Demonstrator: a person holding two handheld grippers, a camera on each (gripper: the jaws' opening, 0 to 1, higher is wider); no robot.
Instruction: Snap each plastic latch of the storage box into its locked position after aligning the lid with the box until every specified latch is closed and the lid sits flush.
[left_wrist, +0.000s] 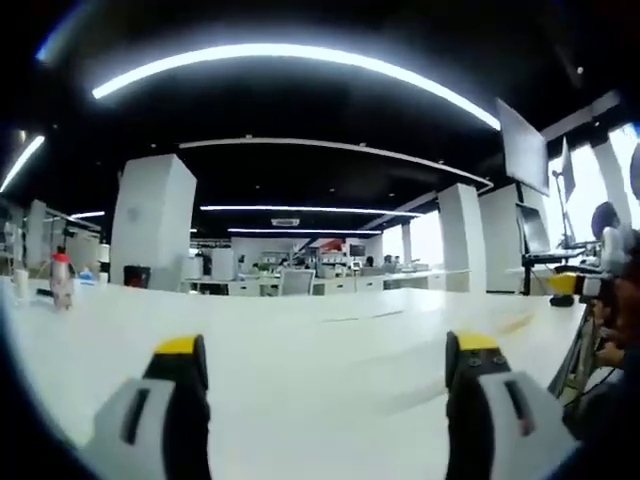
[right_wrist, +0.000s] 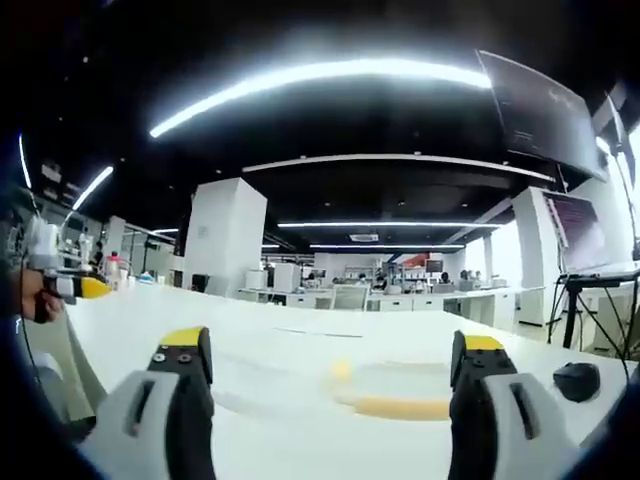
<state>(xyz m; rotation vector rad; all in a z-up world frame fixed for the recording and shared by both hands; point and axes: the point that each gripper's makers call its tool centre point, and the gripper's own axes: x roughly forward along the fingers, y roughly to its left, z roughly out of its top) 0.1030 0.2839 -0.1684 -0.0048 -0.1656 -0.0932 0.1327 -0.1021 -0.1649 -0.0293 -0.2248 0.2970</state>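
A wide white table (left_wrist: 330, 370) spreads away from both cameras into an open office with white pillars (left_wrist: 152, 222), rows of desks and long ceiling light strips (left_wrist: 290, 55). In the right gripper view the storage box (right_wrist: 400, 385) sits on the table just beyond the jaws, pale and blurred, with a yellow latch (right_wrist: 405, 408) along its near edge; whether the lid sits flush cannot be told. A dark monitor (right_wrist: 545, 110) hangs at the upper right there, and a small black round object (right_wrist: 577, 380) lies on the table to the right of the box. The left gripper (left_wrist: 325, 350) is held wide apart over bare table, gripping nothing. The right gripper (right_wrist: 330, 350) is likewise spread wide and empty. A small bottle with a red cap (left_wrist: 62, 278) stands far left in the left gripper view.
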